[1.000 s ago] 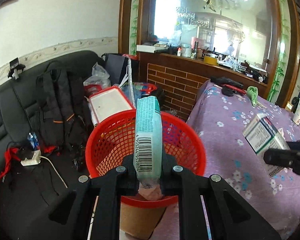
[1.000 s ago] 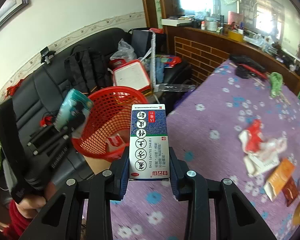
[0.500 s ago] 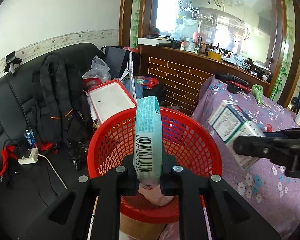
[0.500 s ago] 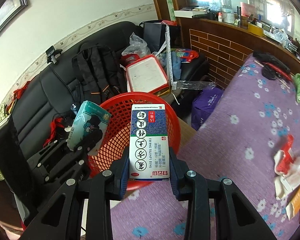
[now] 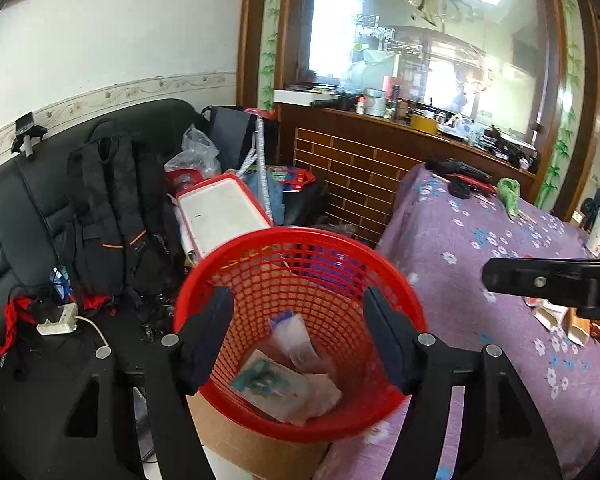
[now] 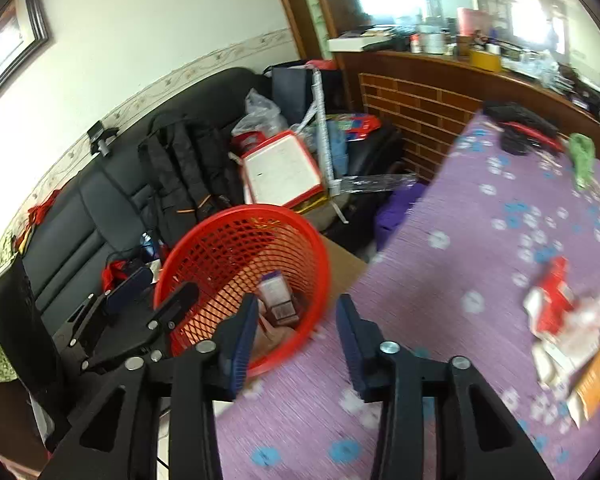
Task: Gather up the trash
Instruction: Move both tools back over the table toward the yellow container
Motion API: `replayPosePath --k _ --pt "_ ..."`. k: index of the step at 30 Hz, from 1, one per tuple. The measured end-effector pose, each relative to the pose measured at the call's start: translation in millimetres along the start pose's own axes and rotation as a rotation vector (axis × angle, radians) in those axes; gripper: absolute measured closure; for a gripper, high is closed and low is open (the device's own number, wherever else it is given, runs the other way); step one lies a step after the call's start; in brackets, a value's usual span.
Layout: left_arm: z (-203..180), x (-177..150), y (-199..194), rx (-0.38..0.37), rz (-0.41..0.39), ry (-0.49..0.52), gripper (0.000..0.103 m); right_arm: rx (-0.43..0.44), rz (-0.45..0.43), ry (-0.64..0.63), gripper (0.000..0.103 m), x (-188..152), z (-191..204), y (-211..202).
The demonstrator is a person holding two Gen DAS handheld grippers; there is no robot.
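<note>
- The round red basket (image 5: 300, 240) of plastic mesh stands between the black sofa (image 5: 28, 200) and the purple flowered cloth (image 5: 480, 248).
- Both tongs, left gripper (image 5: 300, 340) and right gripper (image 6: 296, 336), have just opened wide, empty.
- Packets (image 5: 276, 384) lie inside.

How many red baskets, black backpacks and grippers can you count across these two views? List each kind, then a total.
red basket: 1
black backpack: 1
grippers: 2 (left gripper, right gripper)
Total: 4
</note>
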State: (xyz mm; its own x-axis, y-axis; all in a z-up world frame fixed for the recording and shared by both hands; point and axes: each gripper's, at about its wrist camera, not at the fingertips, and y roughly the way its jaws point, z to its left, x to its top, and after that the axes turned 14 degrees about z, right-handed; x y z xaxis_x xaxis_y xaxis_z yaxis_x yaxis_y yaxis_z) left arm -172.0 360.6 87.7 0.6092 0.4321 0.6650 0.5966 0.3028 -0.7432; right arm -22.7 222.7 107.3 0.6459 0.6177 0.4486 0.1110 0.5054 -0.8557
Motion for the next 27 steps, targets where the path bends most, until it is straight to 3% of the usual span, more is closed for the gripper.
replayPosePath --k 16,27 --pt "-135.7 -33.9 -6.5 -0.122 0.063 0.245 0.036 -0.072 -0.038 0.27 0.051 -125.0 -123.6 -70.4" --pt "-236.4 -36.5 -17.6 -0.186 0.09 0.464 0.031 -0.192 -0.213 0.586 0.05 -202.2 -240.1 -155.6"
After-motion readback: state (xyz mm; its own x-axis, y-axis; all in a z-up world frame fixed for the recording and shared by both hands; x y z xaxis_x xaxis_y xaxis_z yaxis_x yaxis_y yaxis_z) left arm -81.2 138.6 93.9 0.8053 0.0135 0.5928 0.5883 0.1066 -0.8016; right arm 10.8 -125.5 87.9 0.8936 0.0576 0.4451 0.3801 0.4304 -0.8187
